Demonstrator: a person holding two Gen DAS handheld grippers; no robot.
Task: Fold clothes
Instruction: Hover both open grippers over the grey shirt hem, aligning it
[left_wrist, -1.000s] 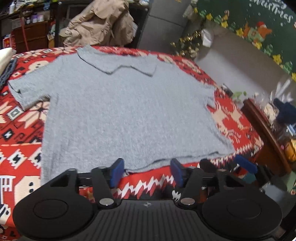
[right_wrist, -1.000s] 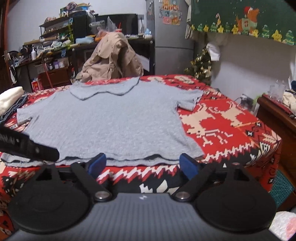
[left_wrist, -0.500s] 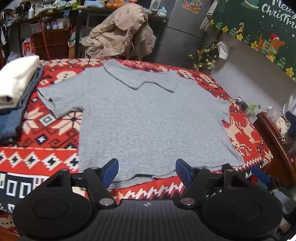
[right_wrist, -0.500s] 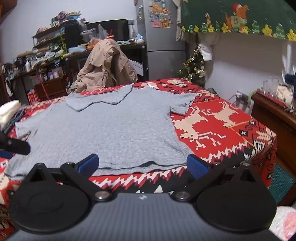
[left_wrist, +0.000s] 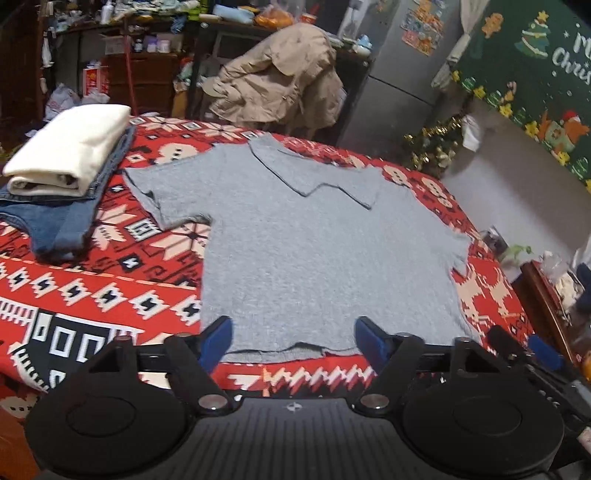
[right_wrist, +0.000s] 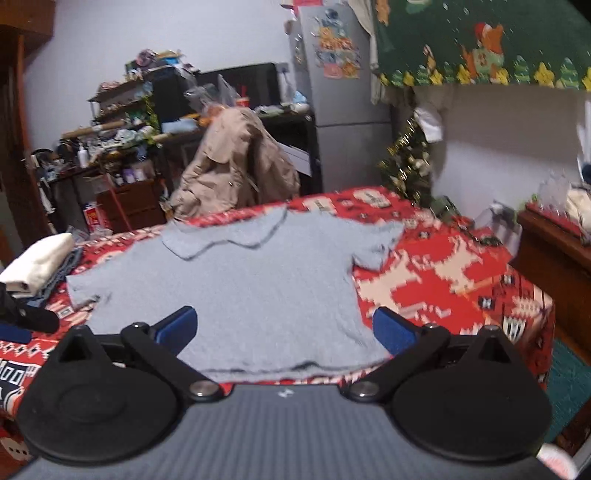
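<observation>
Overhead, both grippers (left_wrist: 293, 341) (right_wrist: 284, 330) tilted downward

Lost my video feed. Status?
Left gripper jaws opening, right gripper open, both empty. Grey shirt flat, unfolded. Folded stack clear of it.

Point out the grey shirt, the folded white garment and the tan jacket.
grey shirt (left_wrist: 314, 258), left wrist view, middle of its body.
folded white garment (left_wrist: 70, 147), left wrist view, top face.
tan jacket (right_wrist: 236, 162), right wrist view, its back.
</observation>
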